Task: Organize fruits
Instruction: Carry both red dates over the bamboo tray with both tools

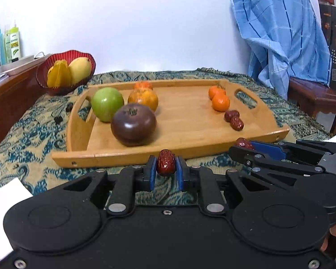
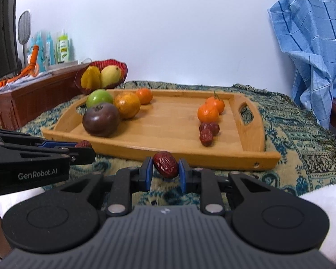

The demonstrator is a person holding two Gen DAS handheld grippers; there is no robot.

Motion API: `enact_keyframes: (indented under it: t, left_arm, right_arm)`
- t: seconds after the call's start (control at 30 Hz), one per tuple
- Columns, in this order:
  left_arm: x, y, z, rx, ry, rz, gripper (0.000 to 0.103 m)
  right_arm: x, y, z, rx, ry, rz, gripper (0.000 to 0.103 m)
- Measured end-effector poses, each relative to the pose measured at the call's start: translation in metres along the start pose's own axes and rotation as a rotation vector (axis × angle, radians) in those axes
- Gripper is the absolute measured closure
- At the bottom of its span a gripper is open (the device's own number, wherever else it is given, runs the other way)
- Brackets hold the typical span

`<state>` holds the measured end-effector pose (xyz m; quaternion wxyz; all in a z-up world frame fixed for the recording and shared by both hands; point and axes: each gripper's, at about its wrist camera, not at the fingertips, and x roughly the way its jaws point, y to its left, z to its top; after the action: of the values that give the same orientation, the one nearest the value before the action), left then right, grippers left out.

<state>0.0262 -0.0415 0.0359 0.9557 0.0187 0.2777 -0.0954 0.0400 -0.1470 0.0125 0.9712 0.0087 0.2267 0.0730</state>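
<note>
Wrinkled red jujubes (image 1: pixel 166 162) (image 2: pixel 165 164) clamped in left gripper (image 1: pixel 165 168) and right gripper (image 2: pixel 164 170); advise release ahead onto wooden tray (image 1: pixel 190 143), beside matching pair (image 2: pixel 207 132).

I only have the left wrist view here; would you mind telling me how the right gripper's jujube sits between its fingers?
Observer: The right gripper is shut on a jujube lying tilted, its long axis slanting down to the right.
Operator: Thanks. Is anything left of the bottles?
Observer: Yes, a round mesh swatter stands upright there.
Operator: Anything on that wooden cabinet?
Observer: An orange tool lies on it near the bottles.
</note>
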Motion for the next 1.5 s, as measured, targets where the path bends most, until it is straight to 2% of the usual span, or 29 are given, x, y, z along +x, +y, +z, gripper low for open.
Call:
enact_keyframes:
  t: [0.37, 0.53, 0.7, 1.0, 1.17, 1.5]
  left_arm:
    - [0.010, 0.018, 0.051, -0.011, -0.054, -0.003, 0.085]
    - [0.029, 0.037, 0.085, -0.070, -0.038, -0.031, 0.085]
    - [0.054, 0.052, 0.112, -0.100, -0.037, -0.019, 0.085]
    - [0.111, 0.070, 0.140, -0.142, 0.036, -0.003, 0.085]
    - [0.140, 0.077, 0.145, -0.156, 0.113, 0.016, 0.085]
    - [0.163, 0.076, 0.147, -0.130, 0.175, 0.046, 0.085]
  right_arm:
    - [0.015, -0.012, 0.047, 0.033, -0.079, 0.004, 0.075]
    - [0.036, -0.022, 0.072, 0.012, -0.094, -0.011, 0.075]
    - [0.060, -0.036, 0.088, 0.037, -0.084, -0.027, 0.075]
    - [0.102, -0.048, 0.101, 0.079, -0.029, -0.040, 0.074]
    - [0.122, -0.047, 0.103, 0.072, 0.006, -0.043, 0.074]
    - [0.147, -0.044, 0.104, 0.061, 0.084, -0.027, 0.074]
